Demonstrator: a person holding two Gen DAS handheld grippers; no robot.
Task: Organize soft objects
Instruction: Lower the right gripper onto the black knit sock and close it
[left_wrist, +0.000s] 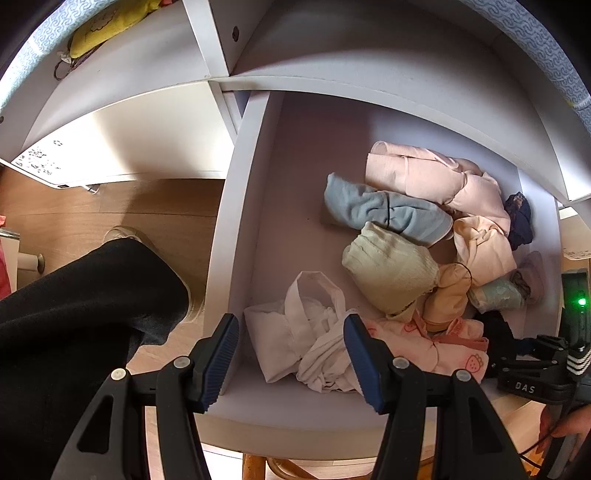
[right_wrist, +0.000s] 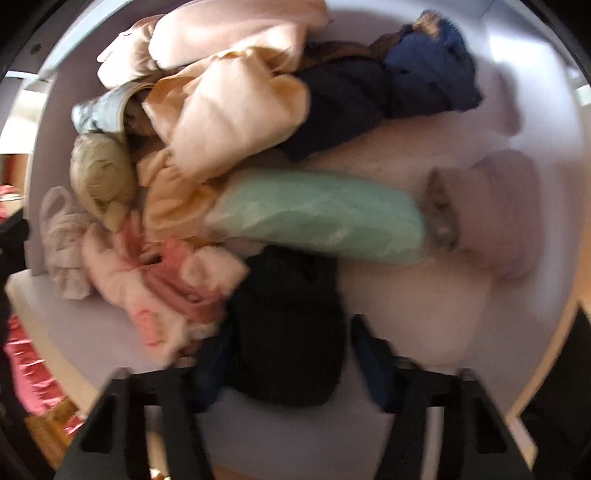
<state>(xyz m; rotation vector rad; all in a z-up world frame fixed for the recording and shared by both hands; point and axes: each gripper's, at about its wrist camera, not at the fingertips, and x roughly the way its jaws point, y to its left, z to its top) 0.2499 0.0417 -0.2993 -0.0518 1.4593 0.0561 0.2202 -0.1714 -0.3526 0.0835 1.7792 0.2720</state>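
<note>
A white drawer (left_wrist: 258, 206) holds a heap of rolled and crumpled soft clothes. In the left wrist view my left gripper (left_wrist: 291, 360) is open above the drawer's front edge, straddling a crumpled white garment (left_wrist: 306, 347) without touching it. Behind lie a pale green roll (left_wrist: 388, 273), a blue roll (left_wrist: 384, 214) and pink pieces (left_wrist: 436, 177). The right gripper body (left_wrist: 535, 365) shows at the right. In the blurred right wrist view my right gripper (right_wrist: 291, 365) is open around a black garment (right_wrist: 288, 328), beside a mint roll (right_wrist: 317, 214) and a strawberry-print pink piece (right_wrist: 162, 280).
White shelf compartments (left_wrist: 207, 48) rise above the drawer, with a yellow soft item (left_wrist: 107, 26) at top left. A person's black-trousered leg (left_wrist: 85, 317) and shoe stand on the wooden floor left of the drawer. A mauve roll (right_wrist: 495, 214) and navy clothes (right_wrist: 424, 77) lie in the drawer's right side.
</note>
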